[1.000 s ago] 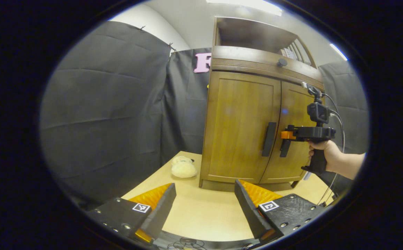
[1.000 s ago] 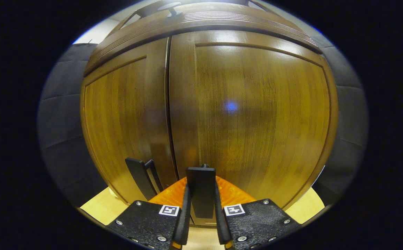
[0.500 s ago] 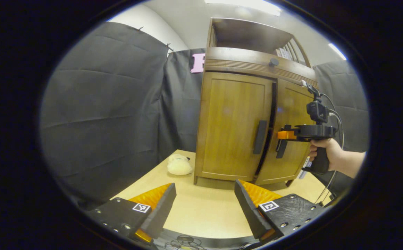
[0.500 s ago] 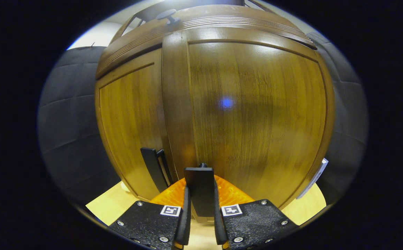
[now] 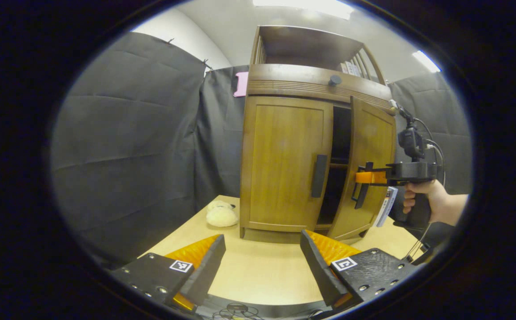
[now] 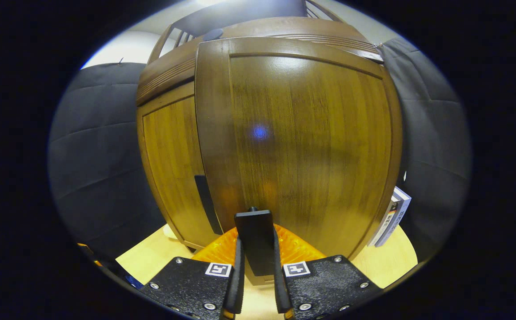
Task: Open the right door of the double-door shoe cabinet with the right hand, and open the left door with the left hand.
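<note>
Standing at the far edge of the pale wooden desk point(image 5: 258, 271), the brown wooden double-door shoe cabinet point(image 5: 311, 84) has its right door point(image 5: 369, 164) swung partly out, with a dark gap beside the flat left door point(image 5: 282, 166). Your right gripper point(image 6: 256, 284) has both fingers pressed together on the right door's black bar handle point(image 6: 254, 240); in the left gripper view it point(image 5: 364, 178) sits at that door's free edge with your hand point(image 5: 431, 202) around its grip. The left door's black bar handle point(image 5: 319, 176) is untouched. Your left gripper point(image 5: 262, 262) hovers over the desk's near edge, well apart from the cabinet, its fingers spread wide around nothing. A cream fluffy ball point(image 5: 221, 215) lies on the desk by the cabinet's left foot. A slim white booklet point(image 6: 391, 218) stands just behind the open door's hinge side.
</note>
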The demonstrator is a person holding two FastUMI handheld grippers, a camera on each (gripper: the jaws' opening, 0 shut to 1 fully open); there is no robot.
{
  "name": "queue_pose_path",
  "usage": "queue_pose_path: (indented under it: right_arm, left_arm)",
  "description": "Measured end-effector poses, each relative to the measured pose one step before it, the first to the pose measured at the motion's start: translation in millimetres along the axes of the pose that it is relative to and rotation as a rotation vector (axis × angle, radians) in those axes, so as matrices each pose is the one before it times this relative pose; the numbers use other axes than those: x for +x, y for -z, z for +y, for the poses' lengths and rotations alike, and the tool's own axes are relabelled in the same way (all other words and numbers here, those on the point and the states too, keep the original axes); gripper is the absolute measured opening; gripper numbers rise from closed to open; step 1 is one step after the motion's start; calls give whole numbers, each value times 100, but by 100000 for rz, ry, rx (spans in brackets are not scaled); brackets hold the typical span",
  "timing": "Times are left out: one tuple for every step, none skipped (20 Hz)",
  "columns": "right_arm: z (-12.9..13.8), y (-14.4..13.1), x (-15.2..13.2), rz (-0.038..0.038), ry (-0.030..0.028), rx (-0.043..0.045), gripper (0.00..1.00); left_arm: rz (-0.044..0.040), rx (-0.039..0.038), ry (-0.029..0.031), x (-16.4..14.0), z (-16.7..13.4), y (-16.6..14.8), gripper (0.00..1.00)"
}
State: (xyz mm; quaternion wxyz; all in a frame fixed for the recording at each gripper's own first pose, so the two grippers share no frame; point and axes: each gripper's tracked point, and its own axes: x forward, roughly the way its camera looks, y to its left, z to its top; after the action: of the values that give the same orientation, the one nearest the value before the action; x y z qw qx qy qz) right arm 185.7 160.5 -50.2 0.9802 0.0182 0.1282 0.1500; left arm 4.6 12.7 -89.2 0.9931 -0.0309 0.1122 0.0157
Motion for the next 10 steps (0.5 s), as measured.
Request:
queue_pose_path:
  right_arm:
    - [-3,47,42,23,-208,72,29]
    - [2,-98,53,15,-196,-56,29]
    - [30,122,60,206,-118,46,29]
    - [-12,11,26,182,47,377,29]
    - [-40,13,4,336,42,304,29]
    - [-24,-23,65,290,-54,228,29]
    - [32,133,62,88,-75,81,29]
    - [25,-38,36,10,-29,207,29]
    - [8,95,38,-51,74,186,29]
    - [-35,-78,47,91,173,227,29]
  left_arm:
    - [-278,321,821,33,-48,56,100]
    - [-236,429,663,86,-31,-43,100]
    - [-127,501,648,100,-94,65,100]
    - [-69,408,441,58,-55,-76,100]
    - [-72,175,679,2,-111,21,100]
    - [-95,65,939,34,-103,-40,100]
    - [65,201,1093,46,-94,52,100]
    - [25,385,872,18,-33,-20,100]
    - [155,498,721,155,-38,-11,100]
    - [330,443,565,126,-33,19,100]
